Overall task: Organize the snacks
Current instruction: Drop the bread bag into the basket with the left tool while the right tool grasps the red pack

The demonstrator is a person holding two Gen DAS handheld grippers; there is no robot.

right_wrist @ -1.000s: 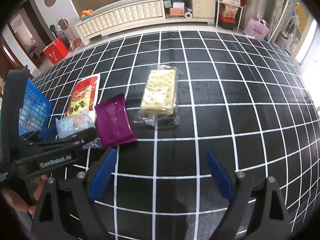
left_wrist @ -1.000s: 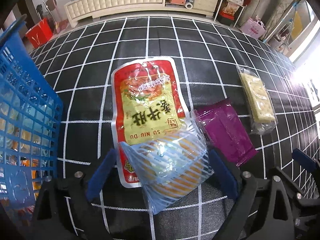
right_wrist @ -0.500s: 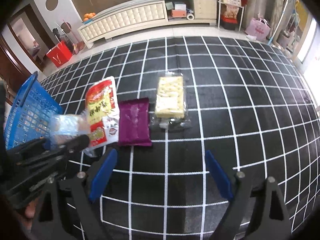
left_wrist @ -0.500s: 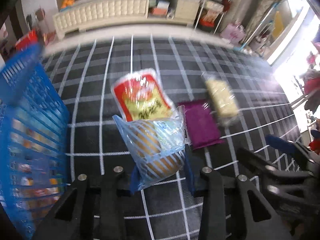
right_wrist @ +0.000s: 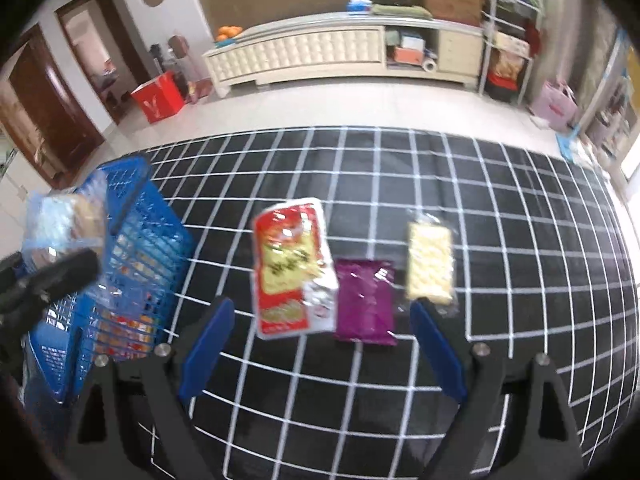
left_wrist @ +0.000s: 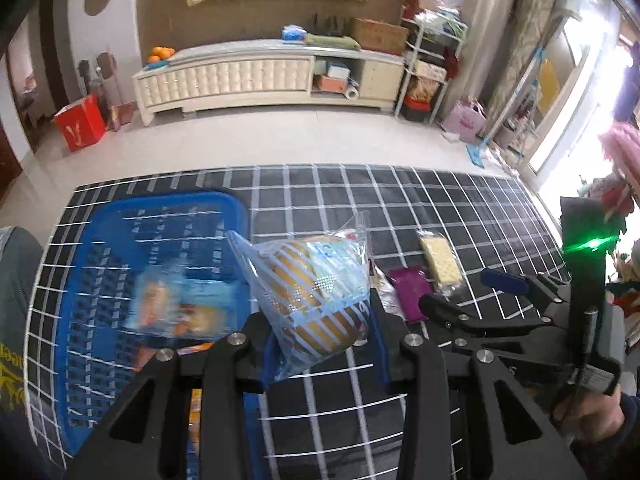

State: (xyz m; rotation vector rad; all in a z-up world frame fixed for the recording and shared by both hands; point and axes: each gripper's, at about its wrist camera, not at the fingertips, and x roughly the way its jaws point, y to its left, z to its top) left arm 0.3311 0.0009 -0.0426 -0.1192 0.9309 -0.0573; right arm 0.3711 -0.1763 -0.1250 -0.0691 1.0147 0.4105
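My left gripper [left_wrist: 322,354] is shut on a clear blue-striped bread bag [left_wrist: 316,292] and holds it in the air beside the right rim of the blue basket [left_wrist: 100,240]. The basket holds several snack packs. In the right wrist view my right gripper [right_wrist: 324,344] is open and empty above the mat, near a red and yellow pouch [right_wrist: 290,264], a purple packet [right_wrist: 364,300] and a clear cracker pack [right_wrist: 430,264]. The bread bag [right_wrist: 64,220] and the basket [right_wrist: 136,256] show at the left there.
The snacks lie on a black mat with a white grid [right_wrist: 400,184]. A cream cabinet [right_wrist: 320,52], a red box [right_wrist: 158,96] and shelves stand on the floor beyond. The right gripper's body [left_wrist: 520,320] shows at the right of the left wrist view.
My left gripper shut on the bread bag, lifted it off the mat and carried it left toward the basket. The right gripper rose and drew back, still open.
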